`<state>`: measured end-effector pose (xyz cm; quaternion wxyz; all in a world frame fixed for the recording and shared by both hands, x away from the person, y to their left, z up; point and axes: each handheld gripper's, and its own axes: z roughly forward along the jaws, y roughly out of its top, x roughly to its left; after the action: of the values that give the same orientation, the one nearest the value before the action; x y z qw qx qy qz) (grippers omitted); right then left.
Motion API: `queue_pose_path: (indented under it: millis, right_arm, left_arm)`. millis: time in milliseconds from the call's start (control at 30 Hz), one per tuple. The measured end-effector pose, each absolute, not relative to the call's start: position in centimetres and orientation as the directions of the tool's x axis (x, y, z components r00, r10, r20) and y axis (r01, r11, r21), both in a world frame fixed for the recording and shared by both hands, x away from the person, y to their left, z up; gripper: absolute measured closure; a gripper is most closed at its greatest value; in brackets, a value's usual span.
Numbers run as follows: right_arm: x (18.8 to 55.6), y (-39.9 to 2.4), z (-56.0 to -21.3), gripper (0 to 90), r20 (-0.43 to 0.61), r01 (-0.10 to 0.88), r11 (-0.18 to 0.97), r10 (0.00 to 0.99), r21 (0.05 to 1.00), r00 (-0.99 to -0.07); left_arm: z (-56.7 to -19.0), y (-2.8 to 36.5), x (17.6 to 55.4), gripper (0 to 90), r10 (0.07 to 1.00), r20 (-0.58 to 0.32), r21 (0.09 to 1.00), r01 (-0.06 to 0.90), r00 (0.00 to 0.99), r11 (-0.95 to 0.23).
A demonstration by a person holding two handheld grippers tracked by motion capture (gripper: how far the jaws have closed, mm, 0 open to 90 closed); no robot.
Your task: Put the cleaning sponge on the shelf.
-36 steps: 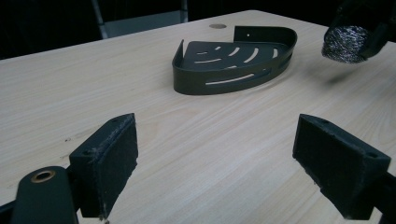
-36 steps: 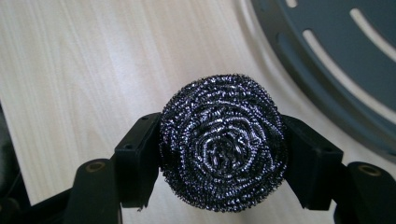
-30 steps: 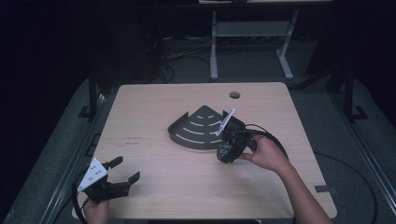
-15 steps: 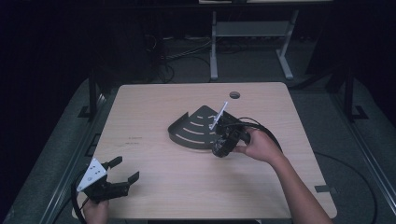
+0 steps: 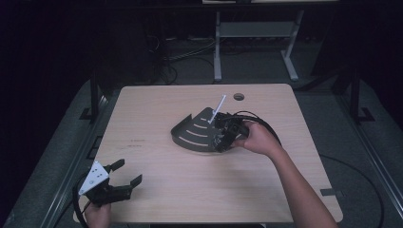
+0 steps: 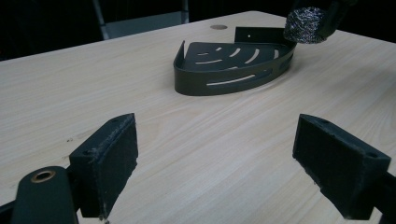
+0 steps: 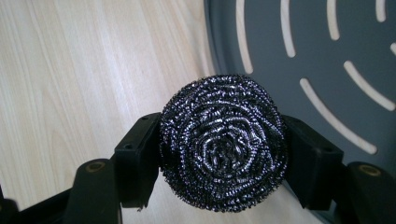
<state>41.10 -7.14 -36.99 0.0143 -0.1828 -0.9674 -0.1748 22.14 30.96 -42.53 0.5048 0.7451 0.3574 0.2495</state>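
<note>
A dark quarter-round corner shelf (image 5: 197, 133) with curved slots lies mid-table; it also appears in the left gripper view (image 6: 233, 65) and right gripper view (image 7: 327, 56). My right gripper (image 5: 223, 135) hovers over the shelf's right rim, shut on a steel wool scouring ball (image 7: 223, 148), which shows at the top right of the left gripper view (image 6: 306, 25). The ball hangs over the shelf's edge and the bare wood beside it. My left gripper (image 5: 126, 175) rests at the table's near left corner, open, its pads (image 6: 112, 163) wide apart with nothing between them.
The light wooden table (image 5: 157, 109) has a round cable hole (image 5: 238, 97) at the back. A metal stand (image 5: 252, 42) stands on the floor behind it. A black cable (image 5: 266, 126) loops beside the right hand.
The right gripper has carried the scouring ball leftward and away from the person, from beside the shelf to above its right rim. The left gripper has stayed put.
</note>
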Motion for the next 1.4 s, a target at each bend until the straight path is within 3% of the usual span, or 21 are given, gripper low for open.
queue_pose_path:
  millis: [1400]
  right_arm:
    - [46.8,-4.2,-39.2,33.5,0.13,0.413,0.855,0.392,0.316,-0.911]
  left_arm:
    - [-42.5,31.4,22.0,13.5,0.79,0.004,0.934,0.28,0.613,-0.222]
